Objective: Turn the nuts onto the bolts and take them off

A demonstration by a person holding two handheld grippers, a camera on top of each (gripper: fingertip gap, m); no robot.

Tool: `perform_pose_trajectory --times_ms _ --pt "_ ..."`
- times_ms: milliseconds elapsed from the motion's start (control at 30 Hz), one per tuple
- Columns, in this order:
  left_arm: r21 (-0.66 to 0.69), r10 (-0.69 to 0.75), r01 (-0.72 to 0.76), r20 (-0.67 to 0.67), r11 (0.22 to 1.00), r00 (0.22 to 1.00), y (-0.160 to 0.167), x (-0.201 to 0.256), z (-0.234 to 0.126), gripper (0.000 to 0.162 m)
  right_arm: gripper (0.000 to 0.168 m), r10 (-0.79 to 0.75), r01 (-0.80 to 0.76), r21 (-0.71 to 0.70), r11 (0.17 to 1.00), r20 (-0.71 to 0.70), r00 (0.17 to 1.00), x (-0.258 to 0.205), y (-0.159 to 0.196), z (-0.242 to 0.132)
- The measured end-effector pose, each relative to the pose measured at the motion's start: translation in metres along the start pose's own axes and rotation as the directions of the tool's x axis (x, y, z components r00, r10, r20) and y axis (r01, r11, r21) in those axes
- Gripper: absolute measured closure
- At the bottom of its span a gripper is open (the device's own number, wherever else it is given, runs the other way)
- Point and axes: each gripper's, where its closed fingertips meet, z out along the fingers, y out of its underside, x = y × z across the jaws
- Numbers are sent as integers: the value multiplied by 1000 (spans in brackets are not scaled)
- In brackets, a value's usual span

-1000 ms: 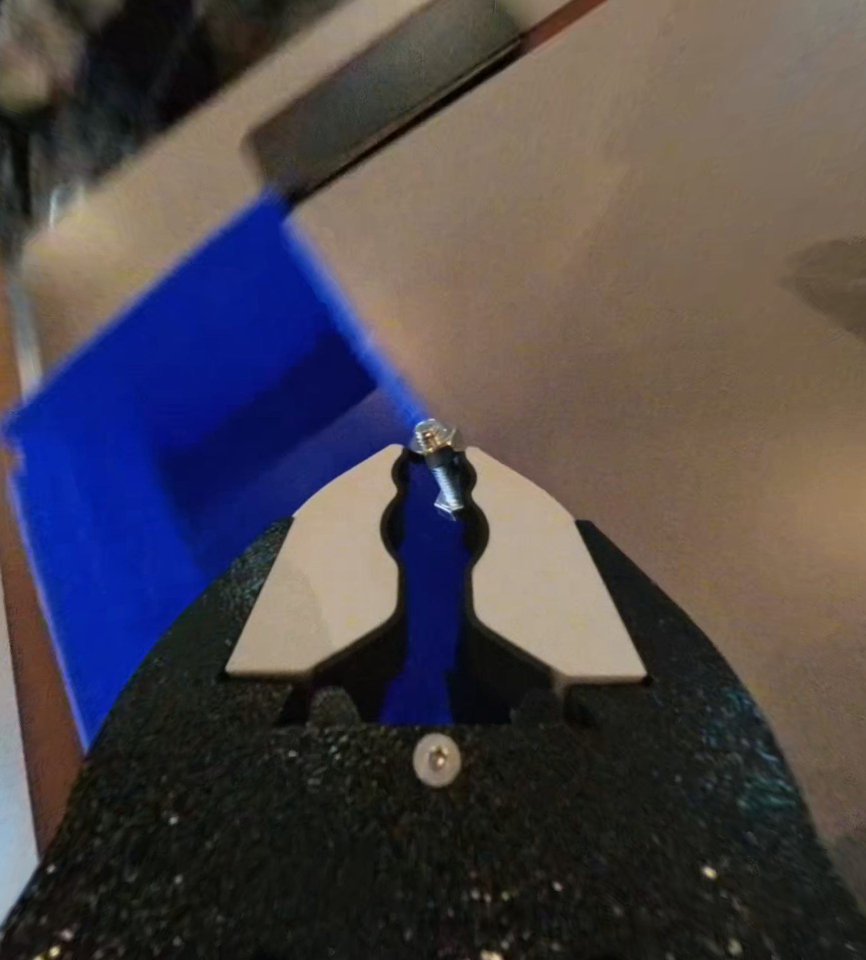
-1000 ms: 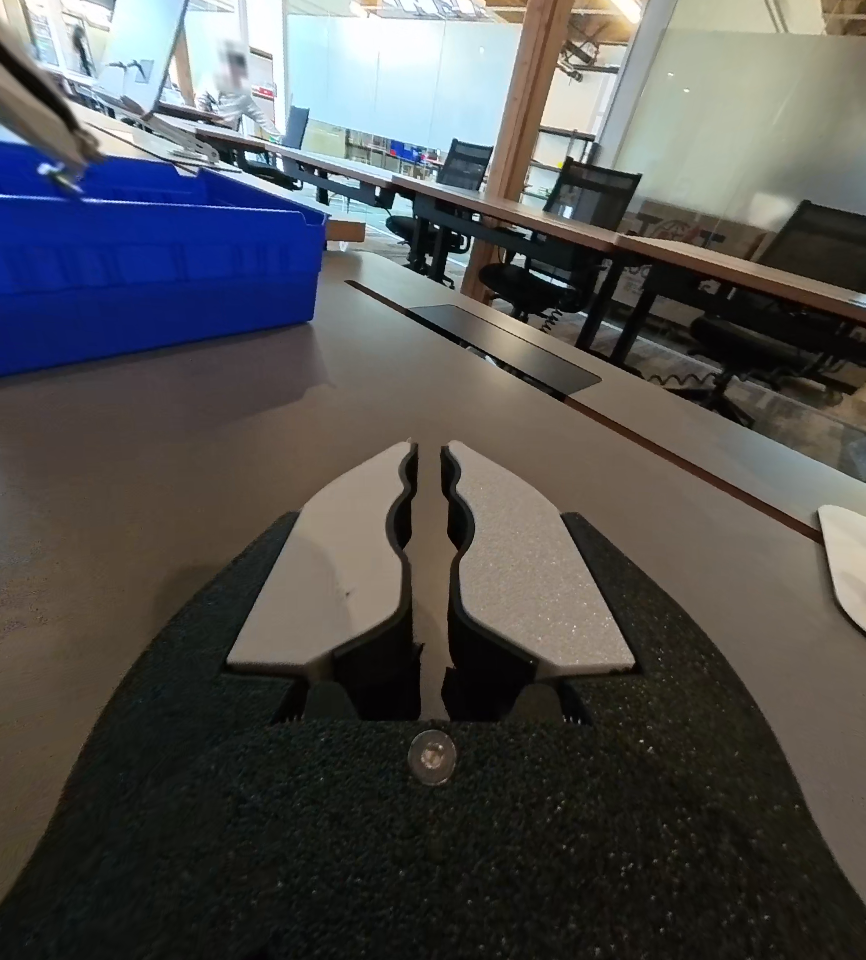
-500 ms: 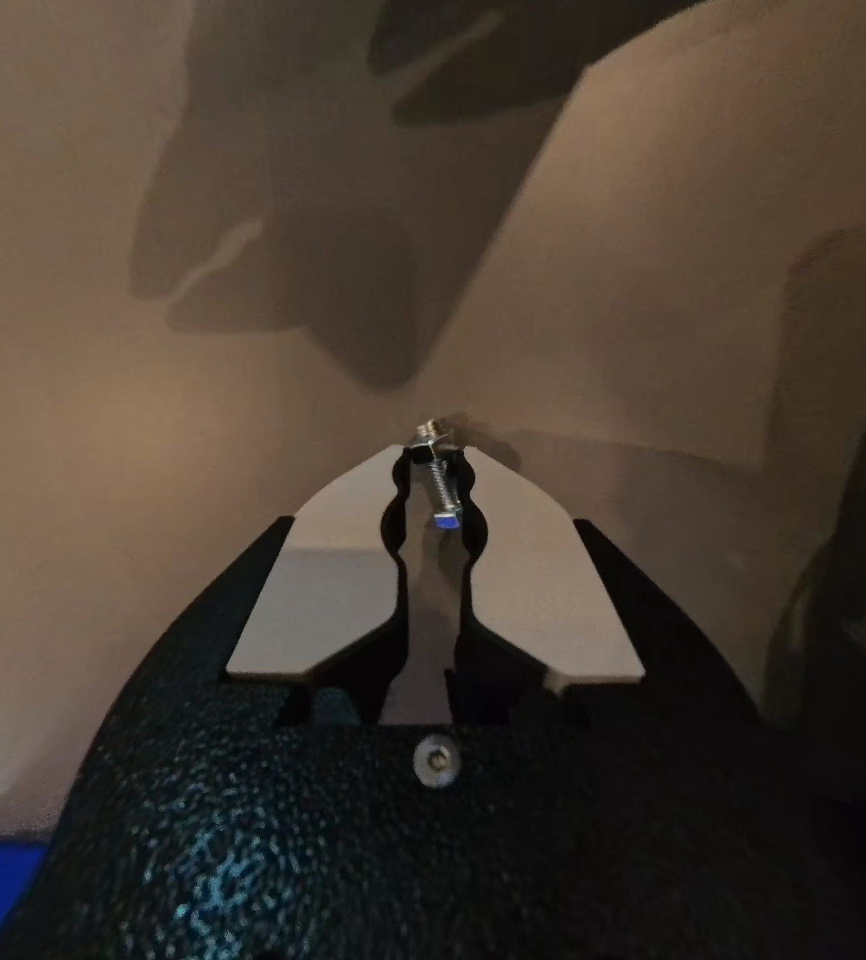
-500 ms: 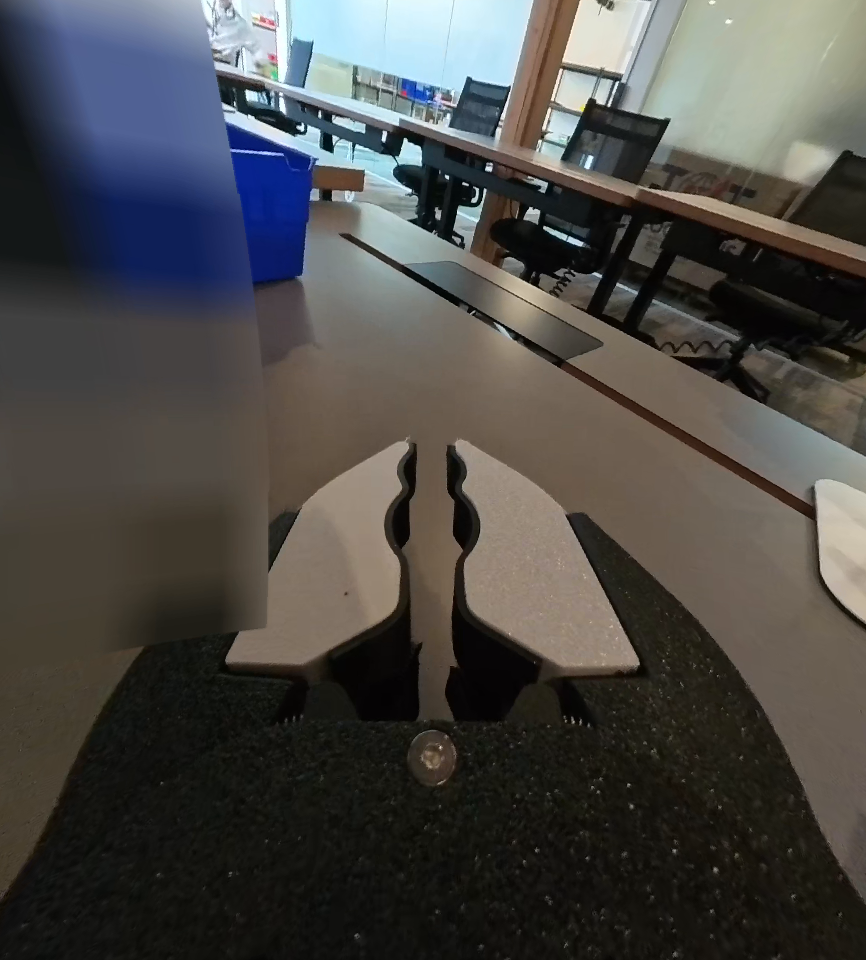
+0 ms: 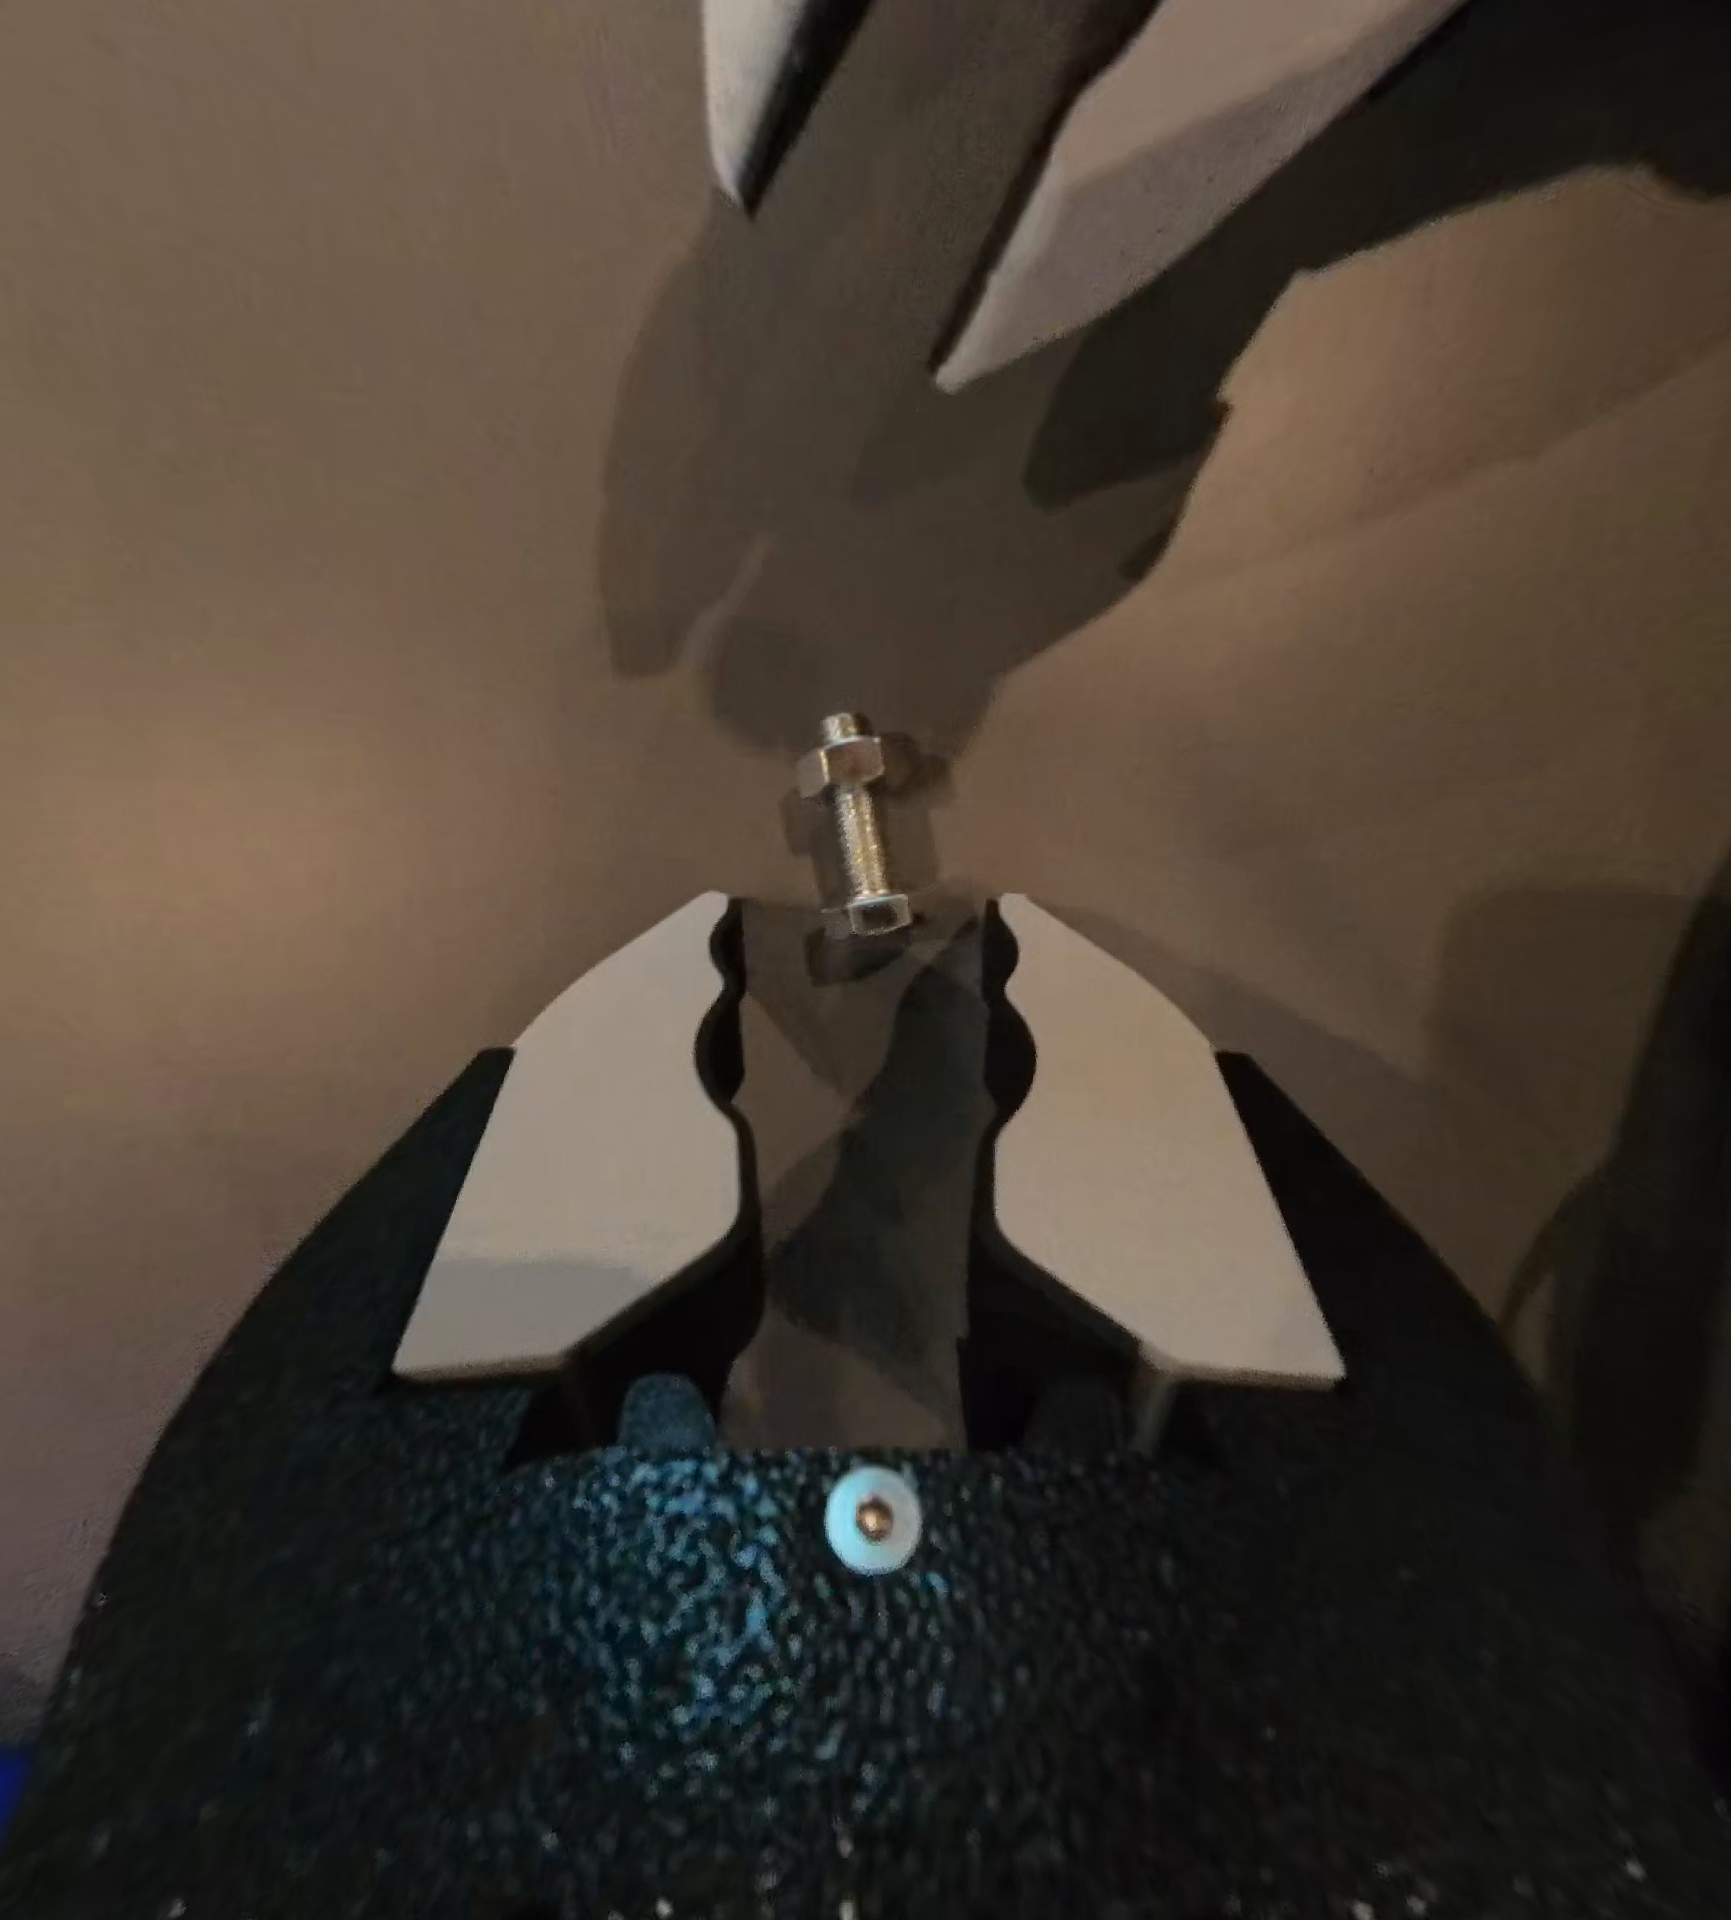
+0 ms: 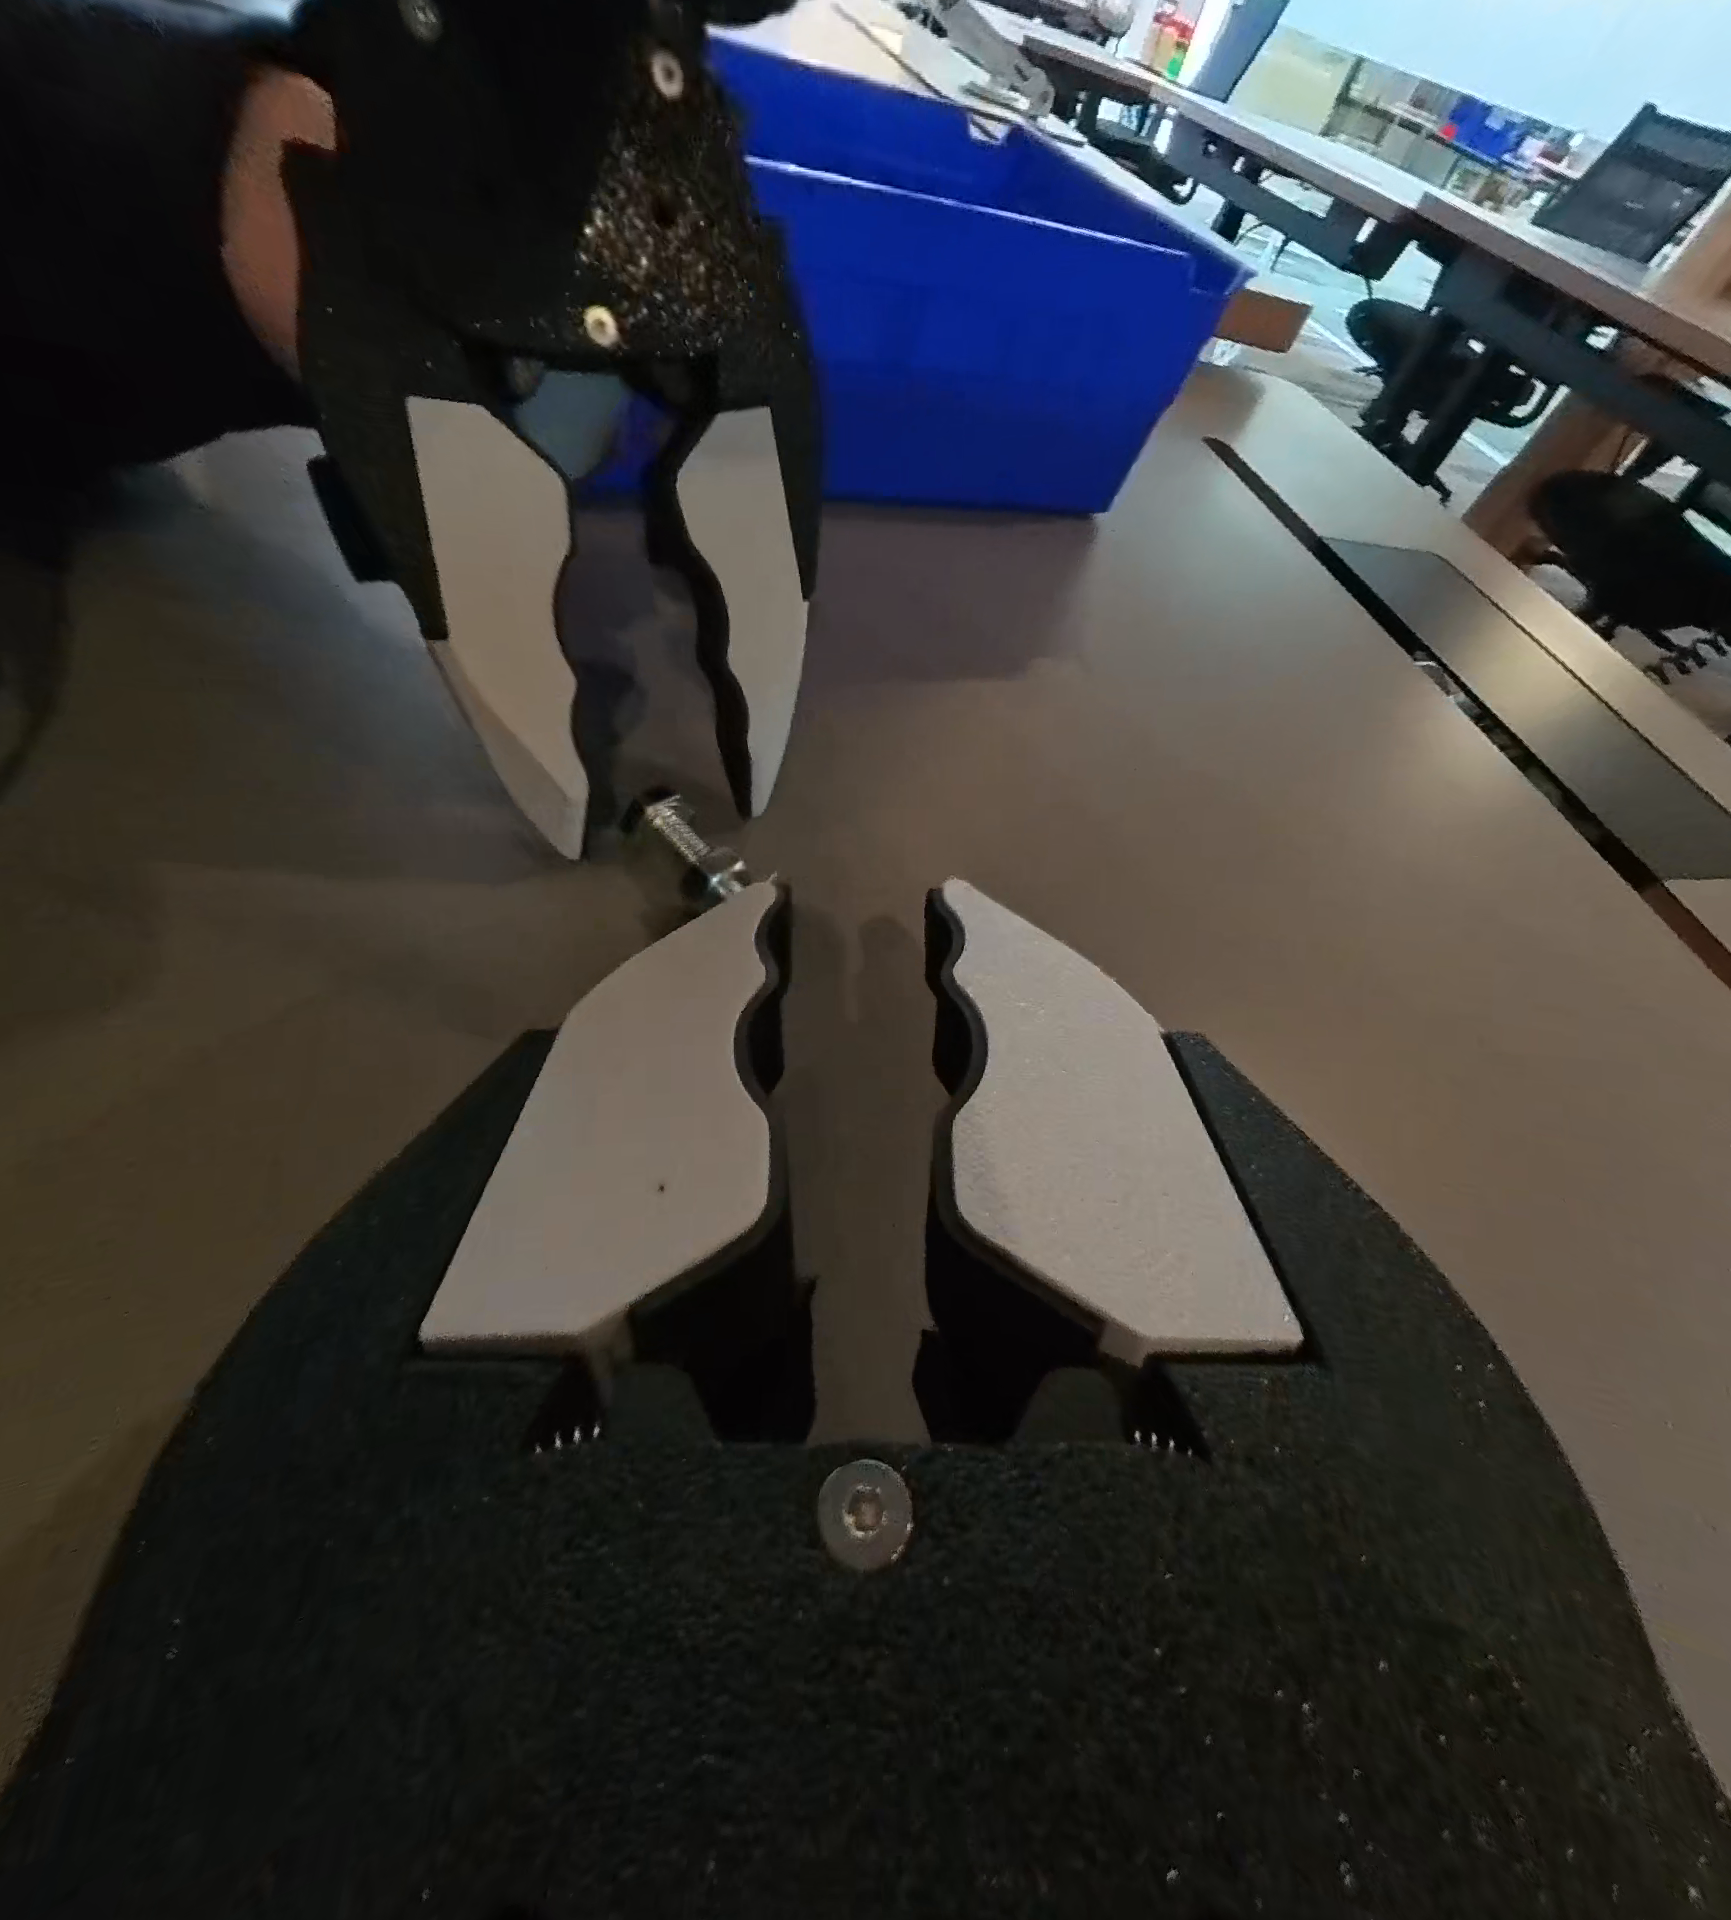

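A small silver bolt [image 5: 853,840] with a nut [image 5: 839,766] threaded near its far end lies on the brown table [image 5: 269,727]. My left gripper [image 5: 861,902] is open and empty, its tips on either side of the bolt's head. In the right wrist view the left gripper [image 6: 663,816] points down over the bolt [image 6: 686,844]. My right gripper [image 6: 861,891] is open and empty, low over the table, its left fingertip just beside the nut end. The right gripper's fingers [image 5: 1037,260] show at the top of the left wrist view.
A blue plastic bin [image 6: 954,312] stands on the table behind the left gripper. A black cable slot [image 6: 1567,707] runs along the table's right side. Other desks and black office chairs [image 6: 1650,187] stand beyond. A person's dark sleeve [image 6: 61,260] is at the upper left.
My left gripper carried the bolt from over the blue bin to the table, then opened and let it go. My right gripper moved up to the bolt and opened wider.
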Motion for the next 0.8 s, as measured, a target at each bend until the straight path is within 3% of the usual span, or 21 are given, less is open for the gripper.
perform_pose_trajectory --times_ms 33,300,600,800 --pt "15 -7 6 3 1000 1000 0 -1 1 119 144 0 0 1 1000 8 1000 -2 0 0" --pt "102 26 -26 4 994 1000 -3 -5 3 142 138 91 -92 -1 996 170 981 -25 -6 2" --pt "309 304 -342 164 887 938 -31 11 10 143 122 251 -219 -147 965 265 931 -35 5 9" --pt "424 313 -370 200 826 929 -45 16 4 144 117 312 -259 -212 942 277 909 -36 13 8"
